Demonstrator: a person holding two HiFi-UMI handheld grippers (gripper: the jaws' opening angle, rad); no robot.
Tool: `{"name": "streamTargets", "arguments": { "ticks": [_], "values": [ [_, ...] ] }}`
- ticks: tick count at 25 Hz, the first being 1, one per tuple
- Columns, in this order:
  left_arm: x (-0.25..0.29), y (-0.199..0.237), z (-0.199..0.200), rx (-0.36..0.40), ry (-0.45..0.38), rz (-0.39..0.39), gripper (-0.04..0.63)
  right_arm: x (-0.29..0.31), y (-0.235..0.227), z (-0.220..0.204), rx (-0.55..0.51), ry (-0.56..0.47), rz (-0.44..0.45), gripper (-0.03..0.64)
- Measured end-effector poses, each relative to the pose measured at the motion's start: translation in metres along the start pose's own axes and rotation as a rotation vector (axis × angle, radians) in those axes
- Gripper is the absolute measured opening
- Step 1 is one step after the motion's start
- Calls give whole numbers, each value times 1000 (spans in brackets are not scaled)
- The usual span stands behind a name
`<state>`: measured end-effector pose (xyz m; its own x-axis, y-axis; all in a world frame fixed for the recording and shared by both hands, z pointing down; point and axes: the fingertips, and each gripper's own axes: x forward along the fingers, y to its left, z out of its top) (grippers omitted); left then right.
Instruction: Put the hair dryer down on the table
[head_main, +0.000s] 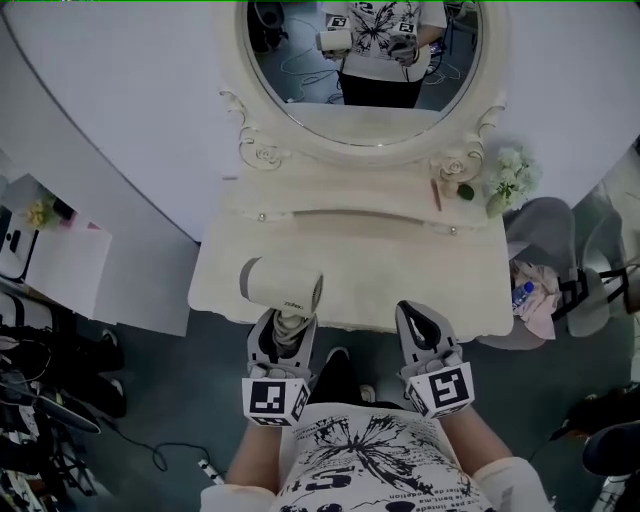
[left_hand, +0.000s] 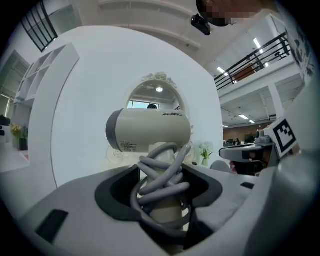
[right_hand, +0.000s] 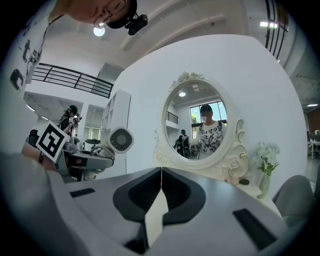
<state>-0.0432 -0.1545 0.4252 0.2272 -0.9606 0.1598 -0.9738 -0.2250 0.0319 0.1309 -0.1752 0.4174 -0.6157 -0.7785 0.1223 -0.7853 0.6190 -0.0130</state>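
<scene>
My left gripper (head_main: 284, 335) is shut on the handle of a cream hair dryer (head_main: 281, 284), which has a grey cord (left_hand: 162, 180) wound round that handle. The dryer's barrel (left_hand: 150, 130) lies crosswise above the jaws, held in the air over the front left part of the white dressing table (head_main: 400, 270). My right gripper (head_main: 422, 328) hovers at the table's front edge, level with the left one. It is shut, tips touching, with nothing in it. From the right gripper view the dryer's round rear grille (right_hand: 120, 140) shows at the left.
An oval mirror (head_main: 365, 60) in a carved frame stands at the table's back. White flowers (head_main: 512, 176) sit at the back right corner, a thin pencil-like stick (head_main: 436, 194) beside them. A grey chair (head_main: 548, 235) stands to the right, a white shelf (head_main: 55, 262) to the left.
</scene>
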Motion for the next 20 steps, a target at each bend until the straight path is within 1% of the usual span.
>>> {"name": "streamTargets", "arguments": {
  "ticks": [7,12,14,16,18,20],
  "values": [
    [70,33,-18,-4,75,-81,255,70,-21,0,-1,29,-35,18],
    [110,56,-42,10,160,-141,255,113,-29,-9,23,59,-63,19],
    [122,61,-54,32,189,-166,255,127,-29,-13,26,71,-63,18],
    [131,64,-68,69,214,-192,255,138,-29,-19,32,84,-69,19],
    [140,66,-86,111,251,-222,255,147,-30,-27,33,100,-75,19],
    [149,68,-105,133,292,-256,255,155,-30,-34,29,115,-78,20]
  ]
}}
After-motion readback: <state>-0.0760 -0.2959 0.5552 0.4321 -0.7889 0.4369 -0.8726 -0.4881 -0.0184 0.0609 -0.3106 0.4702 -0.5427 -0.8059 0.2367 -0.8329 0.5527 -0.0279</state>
